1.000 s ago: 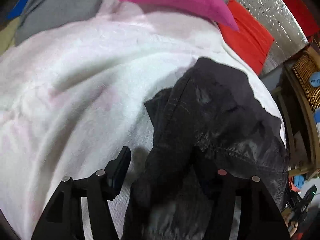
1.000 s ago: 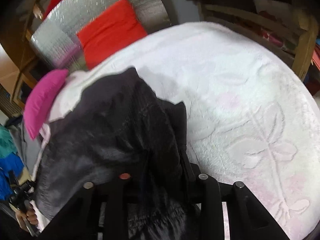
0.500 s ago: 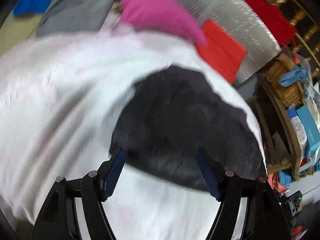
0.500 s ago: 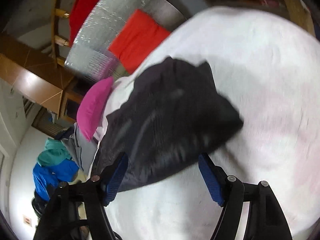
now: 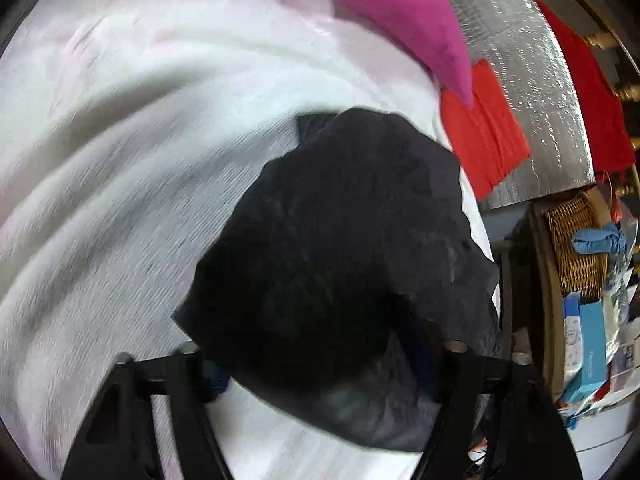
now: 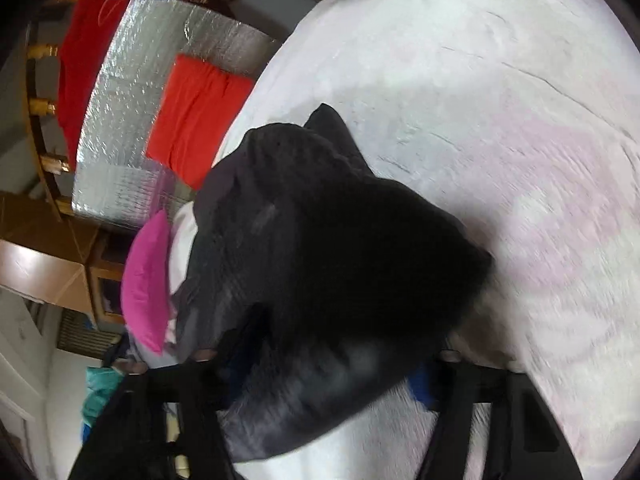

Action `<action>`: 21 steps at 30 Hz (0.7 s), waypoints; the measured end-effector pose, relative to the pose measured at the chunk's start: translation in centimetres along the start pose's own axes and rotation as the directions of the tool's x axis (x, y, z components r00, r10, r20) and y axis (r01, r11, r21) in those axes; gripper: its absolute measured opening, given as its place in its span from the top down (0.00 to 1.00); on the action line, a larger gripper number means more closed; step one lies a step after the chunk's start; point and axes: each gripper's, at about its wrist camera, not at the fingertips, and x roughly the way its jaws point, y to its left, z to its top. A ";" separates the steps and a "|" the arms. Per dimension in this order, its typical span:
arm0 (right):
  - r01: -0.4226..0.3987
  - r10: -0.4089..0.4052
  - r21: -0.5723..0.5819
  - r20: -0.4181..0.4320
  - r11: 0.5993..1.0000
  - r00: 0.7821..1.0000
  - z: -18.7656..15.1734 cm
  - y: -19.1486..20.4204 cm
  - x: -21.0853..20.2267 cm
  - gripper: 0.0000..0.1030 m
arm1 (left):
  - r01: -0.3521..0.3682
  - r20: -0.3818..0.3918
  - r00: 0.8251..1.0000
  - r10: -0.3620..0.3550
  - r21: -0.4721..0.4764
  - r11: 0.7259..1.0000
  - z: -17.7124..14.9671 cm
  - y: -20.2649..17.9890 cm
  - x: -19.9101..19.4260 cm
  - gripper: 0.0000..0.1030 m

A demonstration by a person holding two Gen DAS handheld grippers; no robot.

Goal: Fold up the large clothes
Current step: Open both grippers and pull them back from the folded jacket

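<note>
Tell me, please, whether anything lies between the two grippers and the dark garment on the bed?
Nothing visible does. The dark garment bunches right up between the fingers of the left gripper and of the right gripper, on the white blanket.

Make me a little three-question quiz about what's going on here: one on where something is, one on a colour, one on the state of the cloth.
1. Where does the dark garment lie?
A. on the white blanket
B. in the wicker basket
C. on the floor

2. What colour is the pillow at the blanket's far edge?
A. green
B. pink
C. yellow

3. What state is the garment in?
A. spread out flat
B. hanging on a rail
C. gathered into a compact bundle

Answers:
1 A, white blanket shows all round it.
2 B, it is plainly bright pink in both views.
3 C, its edges are drawn in and layers overlap, between the fingers of the left gripper and the right gripper.
</note>
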 end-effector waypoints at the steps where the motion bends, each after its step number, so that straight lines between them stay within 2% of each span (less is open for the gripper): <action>1: -0.002 0.002 -0.007 0.009 1.000 1.000 0.2 0.4 -0.1 0.50 | -0.008 0.013 1.000 0.008 0.023 1.000 0.4 -0.6 0.2 0.48; 3: -0.009 0.012 -0.060 0.051 0.998 0.999 0.7 1.6 -0.8 0.57 | 0.006 0.035 0.999 -0.008 0.059 0.998 1.1 -1.6 0.2 0.52; 5: -0.013 0.023 -0.113 0.085 0.994 0.996 1.0 2.5 -1.1 0.57 | 0.010 0.064 0.998 -0.016 0.097 0.995 1.8 -2.4 0.4 0.52; 7: 0.031 -0.024 -0.109 0.065 0.994 0.998 1.2 2.2 -0.2 0.57 | -0.021 0.040 0.999 0.017 0.099 0.995 2.0 -2.2 1.5 0.50; 8: 0.041 -0.038 -0.075 0.035 0.996 0.999 1.3 1.4 0.2 0.54 | -0.033 0.017 0.999 0.032 0.075 0.997 1.8 -1.7 1.9 0.49; 10: 0.005 -0.005 -0.022 0.014 1.000 1.000 1.1 0.8 0.1 0.52 | -0.037 -0.001 0.999 0.037 0.028 0.999 1.7 -0.7 2.0 0.39; 14: 0.008 -0.008 -0.071 0.003 0.997 1.000 0.3 0.6 -2.1 0.39 | -0.019 -0.020 1.000 0.020 0.021 1.000 1.4 0.1 0.1 0.38; 18: 0.014 -0.006 -0.090 0.084 0.996 0.996 0.7 -1.6 -6.8 0.37 | -0.010 0.032 0.999 0.008 0.041 0.999 1.5 1.4 -3.0 0.35; 21: 0.007 0.003 -0.050 0.180 0.999 0.984 1.9 -2.8 -9.0 0.30 | -0.071 0.150 0.987 0.064 0.039 0.997 2.4 2.3 -5.5 0.30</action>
